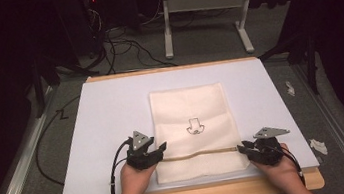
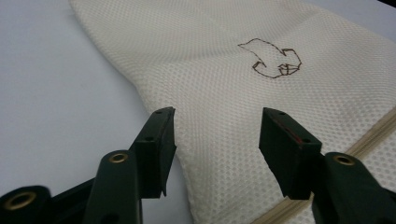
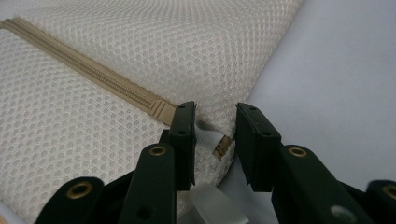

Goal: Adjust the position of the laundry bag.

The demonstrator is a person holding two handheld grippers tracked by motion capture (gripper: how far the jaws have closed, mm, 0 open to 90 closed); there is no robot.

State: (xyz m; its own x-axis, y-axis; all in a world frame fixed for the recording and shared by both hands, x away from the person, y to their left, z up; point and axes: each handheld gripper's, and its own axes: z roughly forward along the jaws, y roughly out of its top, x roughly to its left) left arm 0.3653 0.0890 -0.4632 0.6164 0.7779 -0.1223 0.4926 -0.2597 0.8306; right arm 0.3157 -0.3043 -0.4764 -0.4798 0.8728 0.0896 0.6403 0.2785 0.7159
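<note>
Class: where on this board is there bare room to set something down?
Bare white board lies left of the mesh bag, right of it, and in a strip behind. The near edge is crowded by the left gripper and right gripper.

A lab: dark curtains, loose cables, white bench frame behind the table

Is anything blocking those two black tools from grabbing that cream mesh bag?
Nothing visible. The left tool sits open at the mesh bag's left edge, the right tool open at its right edge beside the zipper end.
</note>
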